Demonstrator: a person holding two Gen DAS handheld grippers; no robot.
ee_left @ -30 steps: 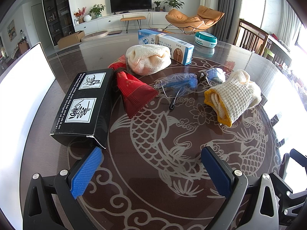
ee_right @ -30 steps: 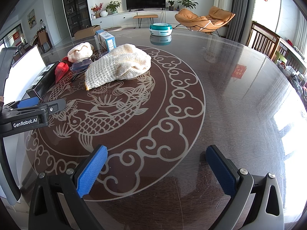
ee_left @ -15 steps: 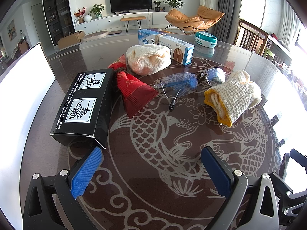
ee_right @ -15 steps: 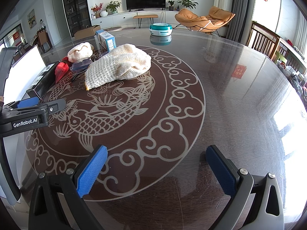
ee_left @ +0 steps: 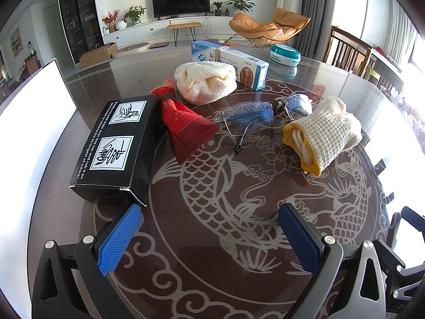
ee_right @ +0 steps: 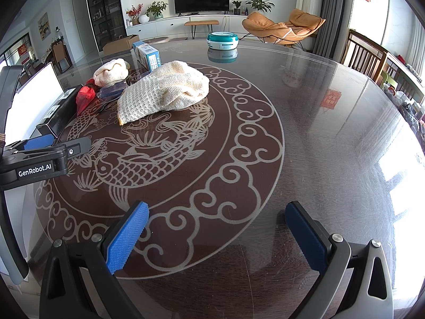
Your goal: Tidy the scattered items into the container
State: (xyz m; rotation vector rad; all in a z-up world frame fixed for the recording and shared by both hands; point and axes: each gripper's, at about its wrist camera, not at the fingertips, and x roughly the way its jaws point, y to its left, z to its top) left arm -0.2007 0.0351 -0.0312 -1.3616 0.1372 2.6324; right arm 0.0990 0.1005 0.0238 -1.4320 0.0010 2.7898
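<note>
Both the left gripper (ee_left: 209,228) and the right gripper (ee_right: 216,227) hover with jaws spread wide and empty. The scattered items cluster at twelve o'clock from the left one; the white container (ee_left: 34,101) sits at nine. The thin glasses (ee_left: 255,114) lie between the red packet (ee_left: 186,130) and the rolled cloth (ee_left: 324,135), so a careless pinch may slip off their frame or drag a neighbour along.
</note>
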